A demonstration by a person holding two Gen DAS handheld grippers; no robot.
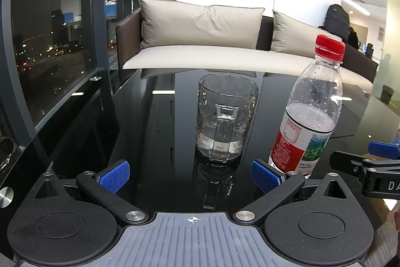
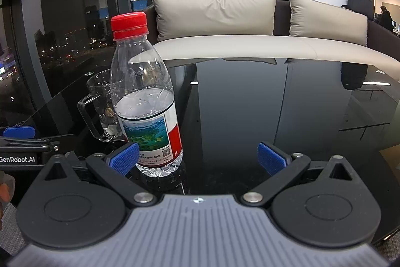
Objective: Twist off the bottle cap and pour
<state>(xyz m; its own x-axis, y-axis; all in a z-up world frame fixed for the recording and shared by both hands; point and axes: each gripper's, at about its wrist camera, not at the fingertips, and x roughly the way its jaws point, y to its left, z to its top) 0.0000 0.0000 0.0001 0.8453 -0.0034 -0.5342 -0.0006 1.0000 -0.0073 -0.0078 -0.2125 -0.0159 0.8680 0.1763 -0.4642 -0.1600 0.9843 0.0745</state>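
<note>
- Left gripper (image 1: 190, 177): jaws spread wide, nothing held.
- Right gripper (image 2: 198, 159): jaws spread wide, nothing held.
- Bottle (image 2: 146, 101) is stood upright on the black table (image 2: 250, 116), red cap (image 2: 129, 24) screwed on.
- Glass mug (image 1: 226, 116), a little water inside, is placed just beside the bottle.

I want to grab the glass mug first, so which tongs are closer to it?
Left. The left tongs sit open straight in front of the glass mug; the right tongs are open off to its right, with the bottle between.

"GenRobot.AI" is printed on the left hand-held gripper (image 2: 18, 133).
</note>
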